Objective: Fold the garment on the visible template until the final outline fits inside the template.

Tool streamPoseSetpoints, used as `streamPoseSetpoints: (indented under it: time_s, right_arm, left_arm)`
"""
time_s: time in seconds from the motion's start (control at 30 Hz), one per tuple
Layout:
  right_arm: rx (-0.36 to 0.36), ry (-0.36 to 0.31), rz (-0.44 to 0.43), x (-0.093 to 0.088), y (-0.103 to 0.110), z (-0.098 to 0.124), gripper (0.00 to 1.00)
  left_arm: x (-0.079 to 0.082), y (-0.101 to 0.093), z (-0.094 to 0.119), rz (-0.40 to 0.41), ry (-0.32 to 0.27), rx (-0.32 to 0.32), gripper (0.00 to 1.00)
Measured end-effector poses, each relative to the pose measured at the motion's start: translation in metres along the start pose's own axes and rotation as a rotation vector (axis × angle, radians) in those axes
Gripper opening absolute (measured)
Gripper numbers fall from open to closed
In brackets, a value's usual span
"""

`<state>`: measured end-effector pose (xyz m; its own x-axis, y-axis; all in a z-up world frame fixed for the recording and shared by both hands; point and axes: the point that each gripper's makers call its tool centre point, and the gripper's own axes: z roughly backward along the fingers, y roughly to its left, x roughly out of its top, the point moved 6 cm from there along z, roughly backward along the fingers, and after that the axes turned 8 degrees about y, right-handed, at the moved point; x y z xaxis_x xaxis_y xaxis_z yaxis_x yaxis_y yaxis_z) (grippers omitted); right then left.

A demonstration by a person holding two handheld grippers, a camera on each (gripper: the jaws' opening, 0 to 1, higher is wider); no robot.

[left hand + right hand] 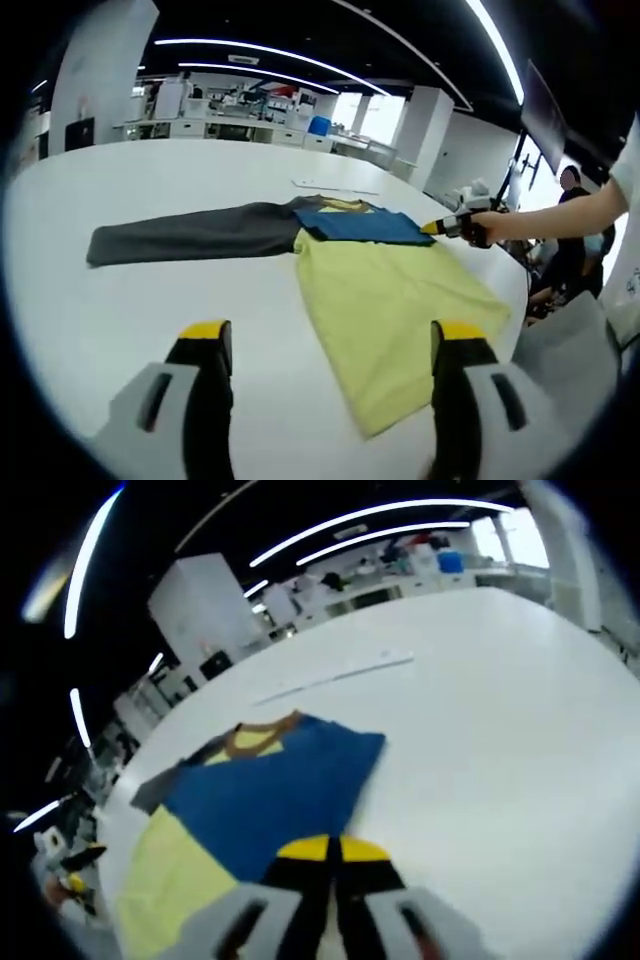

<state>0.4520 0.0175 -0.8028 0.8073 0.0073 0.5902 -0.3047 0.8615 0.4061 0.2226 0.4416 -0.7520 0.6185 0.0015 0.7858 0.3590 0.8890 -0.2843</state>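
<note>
While the left gripper hangs over the white table with its yellow-tipped jaws wide apart and nothing between them, the garment lies flat ahead of it, just past the jaw tips. It is a long-sleeved shirt: pale yellow-green body toward the left gripper view's bottom, a dark grey sleeve stretched straight out to the left in that view, and a blue sleeve folded across the chest near the collar. The right gripper comes into the left gripper view from the right, held by a person's hand, its yellow tip at the edge of the blue sleeve.

In the right gripper view the right gripper has its jaws pressed together, yellow tips touching, at the near edge of the blue sleeve; cloth seems pinched there but the grip itself is hidden under the tips, can't tell for sure. Garment body shows yellow-green lower left, brownish collar at the top of the blue fold. A thin pale strip lies on the table beyond the shirt, well apart from it. Template outline not discernible in either view. Background: office benches, ceiling light strips, a seated person at the far right of the left gripper view
</note>
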Motion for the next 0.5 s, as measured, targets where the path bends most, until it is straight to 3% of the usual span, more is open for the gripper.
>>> streamPoseSetpoints:
  time_s: [0.13, 0.2, 0.43, 0.5]
  right_arm:
    - [0.009, -0.004, 0.001, 0.0, 0.0, 0.001, 0.0]
    - [0.019, -0.007, 0.014, 0.0, 0.0, 0.002, 0.05]
    - [0.082, -0.029, 0.152, 0.0, 0.001, 0.014, 0.46]
    - [0.109, -0.03, 0.19, -0.007, 0.006, 0.023, 0.56]
  left_arm:
    - [0.001, 0.004, 0.001, 0.005, 0.002, 0.007, 0.78]
    - [0.002, 0.007, 0.001, 0.004, 0.005, 0.01, 0.77]
    - [0.01, 0.026, 0.001, 0.031, -0.002, 0.024, 0.75]
    - [0.011, 0.031, 0.001, 0.039, 0.002, 0.035, 0.75]
